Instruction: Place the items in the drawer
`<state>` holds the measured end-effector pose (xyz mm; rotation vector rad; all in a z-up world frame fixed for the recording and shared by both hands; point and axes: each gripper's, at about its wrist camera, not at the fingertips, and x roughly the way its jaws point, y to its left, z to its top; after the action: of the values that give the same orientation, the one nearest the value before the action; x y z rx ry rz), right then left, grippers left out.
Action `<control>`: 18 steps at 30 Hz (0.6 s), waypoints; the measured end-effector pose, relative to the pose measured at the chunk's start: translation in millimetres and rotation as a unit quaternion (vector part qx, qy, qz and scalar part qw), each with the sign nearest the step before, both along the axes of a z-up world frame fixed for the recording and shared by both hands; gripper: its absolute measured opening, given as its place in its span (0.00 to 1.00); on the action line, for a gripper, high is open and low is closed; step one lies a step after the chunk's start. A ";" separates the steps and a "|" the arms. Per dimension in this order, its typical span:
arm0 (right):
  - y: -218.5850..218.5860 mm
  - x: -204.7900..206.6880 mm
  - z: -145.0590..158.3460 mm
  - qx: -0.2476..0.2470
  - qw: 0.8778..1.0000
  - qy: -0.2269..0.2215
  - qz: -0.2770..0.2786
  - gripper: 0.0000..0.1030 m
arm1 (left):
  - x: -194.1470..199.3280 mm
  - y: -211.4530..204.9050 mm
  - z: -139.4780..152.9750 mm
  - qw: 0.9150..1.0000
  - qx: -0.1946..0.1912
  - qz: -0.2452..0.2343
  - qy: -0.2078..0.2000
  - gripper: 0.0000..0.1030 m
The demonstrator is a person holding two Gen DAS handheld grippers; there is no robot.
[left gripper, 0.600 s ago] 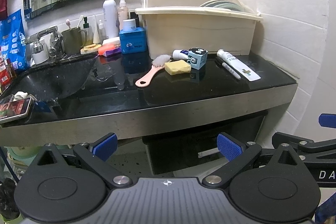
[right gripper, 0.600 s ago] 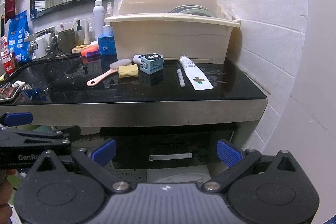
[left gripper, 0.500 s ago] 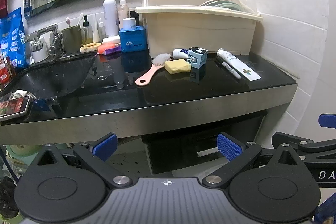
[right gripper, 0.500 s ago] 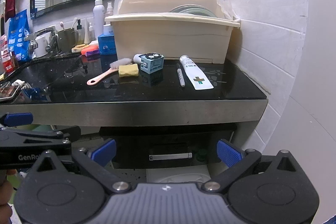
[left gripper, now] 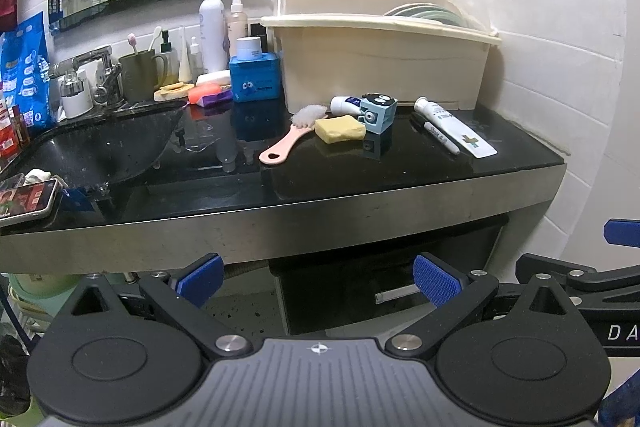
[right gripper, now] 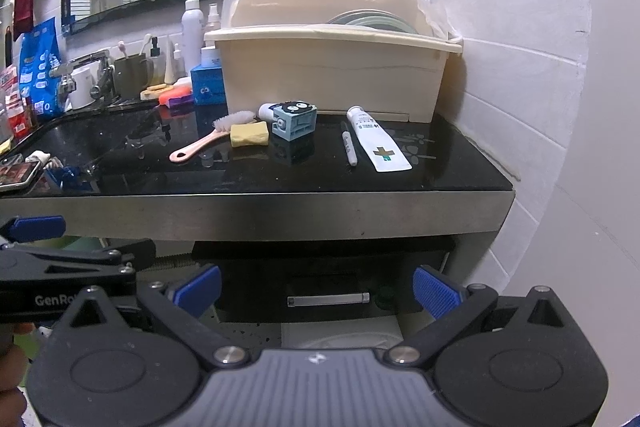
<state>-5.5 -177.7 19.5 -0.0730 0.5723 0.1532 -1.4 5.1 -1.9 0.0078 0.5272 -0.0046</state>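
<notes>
On the black counter lie a pink brush, a yellow sponge, a blue cartoon cube, a marker and a white tube with a green cross. Under the counter sits a dark drawer, shut, with a silver handle. My left gripper and right gripper both hang open and empty below the counter edge, in front of the drawer.
A beige dish rack fills the back right of the counter. A sink with a tap, bottles and a blue box lie to the left. A phone rests on the front left edge. A white tiled wall closes the right side.
</notes>
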 end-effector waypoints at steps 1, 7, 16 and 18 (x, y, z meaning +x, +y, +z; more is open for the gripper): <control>-0.3 0.2 0.1 0.000 1.000 -0.001 0.000 1.00 | 0.3 0.4 -0.4 1.000 -0.002 0.000 0.001 1.00; 2.0 -1.7 -2.6 -0.003 1.000 -0.008 0.001 1.00 | 0.4 0.5 -2.4 1.000 0.006 0.002 0.002 1.00; 1.1 -2.8 -8.6 0.003 1.000 -0.019 0.009 1.00 | -1.3 3.0 -7.5 1.000 -0.004 0.006 -0.022 1.00; 0.8 -2.9 -9.9 0.005 1.000 -0.021 0.010 1.00 | -2.6 3.8 -8.5 0.999 -0.002 0.010 -0.035 1.00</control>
<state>-8.4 -176.9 9.5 -0.0729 0.5288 0.1733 -4.0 8.9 -10.4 -0.0006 0.4581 0.0141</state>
